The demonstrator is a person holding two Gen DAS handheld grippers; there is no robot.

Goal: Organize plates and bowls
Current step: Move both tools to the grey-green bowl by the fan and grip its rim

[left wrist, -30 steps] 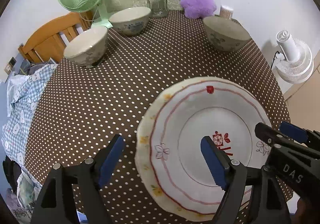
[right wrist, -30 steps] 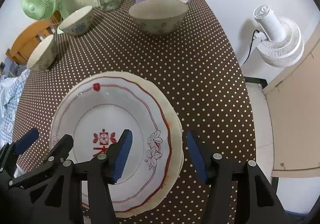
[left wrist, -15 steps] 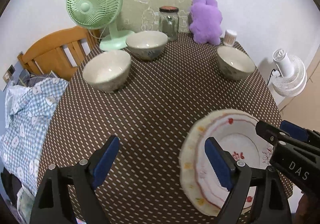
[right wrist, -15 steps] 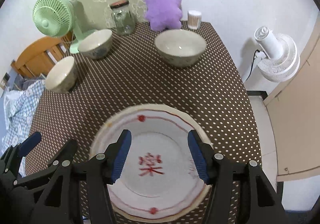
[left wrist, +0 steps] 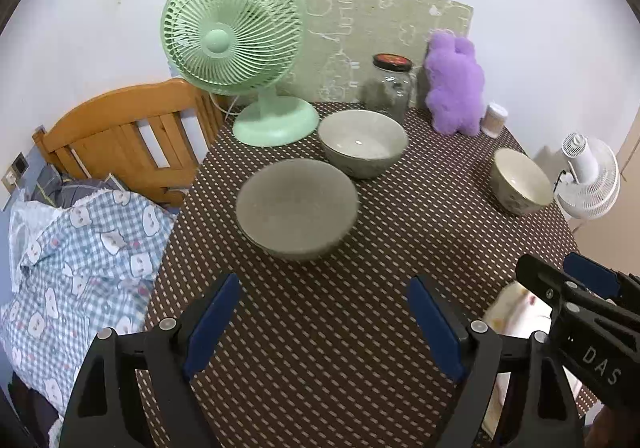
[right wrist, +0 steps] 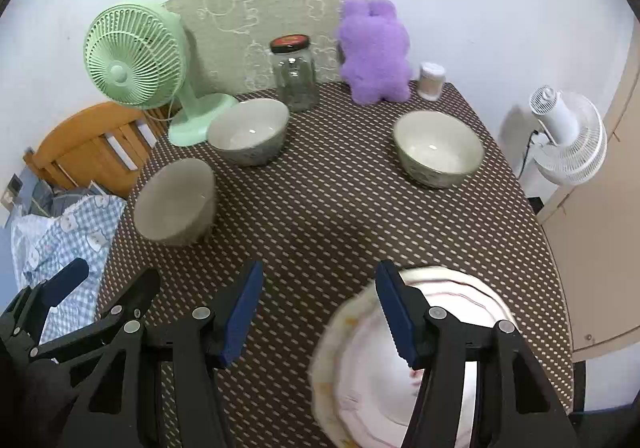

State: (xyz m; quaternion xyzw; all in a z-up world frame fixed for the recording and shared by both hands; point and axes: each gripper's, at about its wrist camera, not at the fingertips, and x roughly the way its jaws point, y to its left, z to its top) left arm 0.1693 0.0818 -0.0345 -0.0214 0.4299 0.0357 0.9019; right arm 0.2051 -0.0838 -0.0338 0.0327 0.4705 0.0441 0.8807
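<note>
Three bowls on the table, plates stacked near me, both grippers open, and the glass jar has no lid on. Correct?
Not quite: the glass jar has its dark lid on, clear in the right wrist view. The rest holds: three bowls, stacked plates near you, left gripper and right gripper both open.

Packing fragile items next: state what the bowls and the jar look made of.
Bowls: likely glazed ceramic, with thick rims and glossy highlights inside two. Jar: clear glass, see-through, with a dark lid, probably metal.
</note>
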